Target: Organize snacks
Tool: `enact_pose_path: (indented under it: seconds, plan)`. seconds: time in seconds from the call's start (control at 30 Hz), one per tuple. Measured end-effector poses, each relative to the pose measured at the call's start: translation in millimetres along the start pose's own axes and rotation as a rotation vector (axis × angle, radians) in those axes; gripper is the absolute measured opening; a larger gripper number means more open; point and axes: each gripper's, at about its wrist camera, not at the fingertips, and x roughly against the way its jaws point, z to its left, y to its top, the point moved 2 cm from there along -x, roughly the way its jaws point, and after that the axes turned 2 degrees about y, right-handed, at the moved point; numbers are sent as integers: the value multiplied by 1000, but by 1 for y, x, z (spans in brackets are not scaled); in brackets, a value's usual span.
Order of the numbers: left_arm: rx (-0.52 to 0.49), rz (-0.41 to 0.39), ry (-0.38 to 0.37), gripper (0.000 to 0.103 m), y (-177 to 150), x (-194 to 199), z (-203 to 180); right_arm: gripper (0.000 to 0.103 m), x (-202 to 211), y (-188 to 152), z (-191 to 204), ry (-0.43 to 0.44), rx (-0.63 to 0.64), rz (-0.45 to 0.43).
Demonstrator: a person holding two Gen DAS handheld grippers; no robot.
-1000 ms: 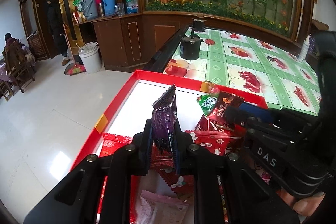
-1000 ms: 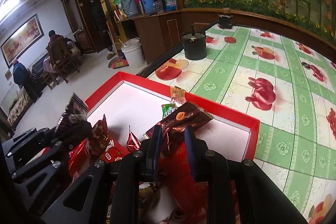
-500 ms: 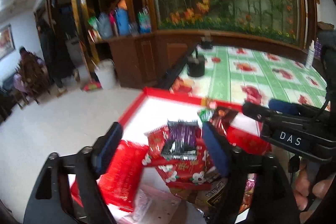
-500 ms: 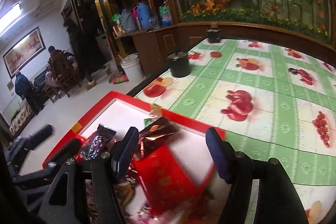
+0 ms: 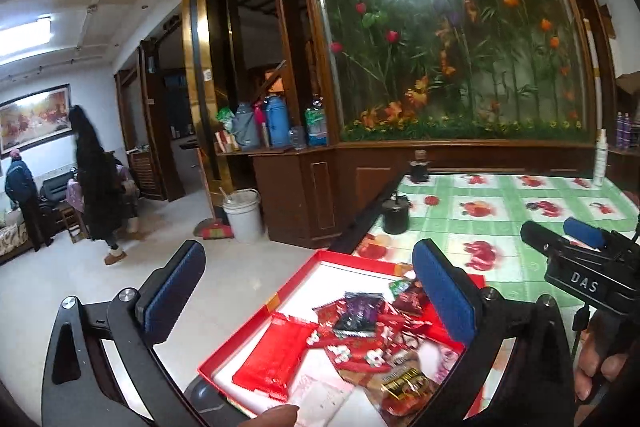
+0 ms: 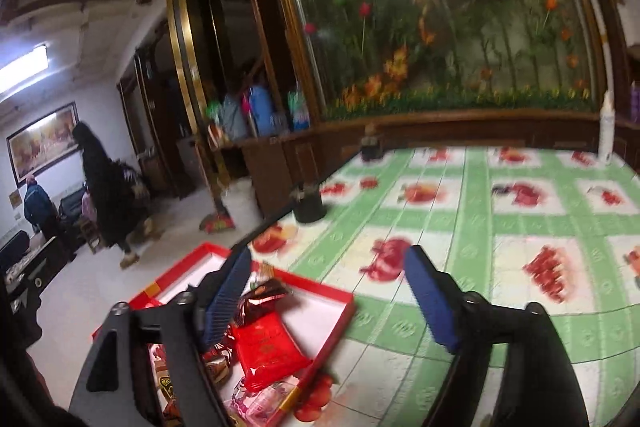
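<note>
A red tray (image 5: 296,277) with a white floor sits at the table's near left corner and holds several snack packets. A purple packet (image 5: 360,313) lies on the red ones, with a brown packet (image 5: 410,301) beside it. My left gripper (image 5: 310,259) hovers above and behind the tray, jaws opening wide, nothing between them. In the right wrist view the brown packet (image 6: 264,297) and a red packet (image 6: 266,347) lie in the tray (image 6: 332,327). My right gripper (image 6: 328,255) is also opening and holds nothing. It shows at the right of the left wrist view as the right gripper (image 5: 556,229).
A green fruit-print tablecloth (image 6: 480,227) covers the table. A black pot (image 5: 396,217) stands near its left edge, a dark jar (image 5: 419,169) and a white spray bottle (image 5: 600,159) at the back. Off the table: a white bucket (image 5: 242,215) and people (image 5: 96,179).
The left gripper let go of the purple packet and the right one the brown packet. Both opened wide and drew back and up. The packets now lie in the tray.
</note>
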Motion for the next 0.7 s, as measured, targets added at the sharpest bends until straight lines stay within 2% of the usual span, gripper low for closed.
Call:
enact_pose_path:
  seconds: [0.1, 0.23, 0.37, 0.5, 0.7]
  plan:
    - [5, 9, -25, 103, -1, 7, 2, 85, 23, -3, -2, 40, 0, -42]
    - [10, 2, -63, 103, -5, 17, -1, 85, 41, -15, 5, 69, 27, -26]
    - [22, 34, -113, 103, -11, 20, -1, 87, 59, -30, 22, 87, 76, -26]
    - [23, 47, -96, 103, -18, 21, 4, 92, 69, -45, 35, 90, 80, -27]
    - [29, 80, -68, 103, -29, 20, 10, 92, 68, -55, 51, 48, 106, -2]
